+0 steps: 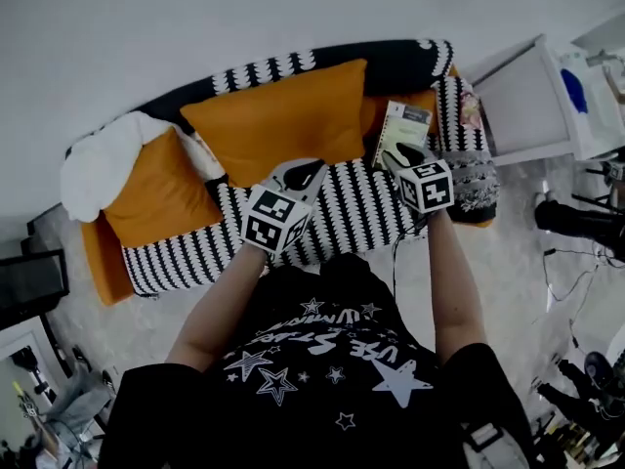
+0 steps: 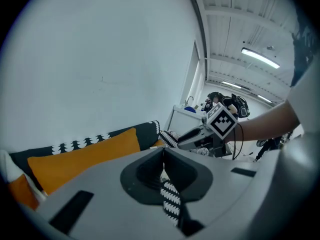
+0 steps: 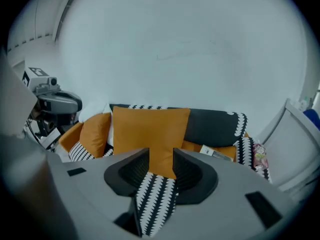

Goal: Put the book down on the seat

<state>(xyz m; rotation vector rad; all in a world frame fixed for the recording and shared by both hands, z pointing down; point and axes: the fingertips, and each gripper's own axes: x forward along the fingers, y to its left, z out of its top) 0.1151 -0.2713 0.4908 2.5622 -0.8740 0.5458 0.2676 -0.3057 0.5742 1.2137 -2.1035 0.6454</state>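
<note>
The book (image 1: 402, 130), pale with a dark band, rests at the right end of the sofa seat (image 1: 352, 213), leaning on an orange back cushion; it also shows as the book (image 3: 216, 153) in the right gripper view. My right gripper (image 1: 395, 154) hovers just in front of it, jaws open, and between the right gripper's jaws (image 3: 161, 154) I see only cushion and striped cover. My left gripper (image 1: 305, 174) hangs over the middle of the seat; the tips of the left gripper (image 2: 163, 151) meet, shut on nothing.
A big orange cushion (image 1: 278, 115) stands at the sofa's middle, another (image 1: 156, 193) at its left beside a white blanket (image 1: 103, 164). A pink packet (image 1: 471, 110) lies on the right armrest. A white cabinet (image 1: 527, 101) and cables (image 1: 576, 223) are to the right.
</note>
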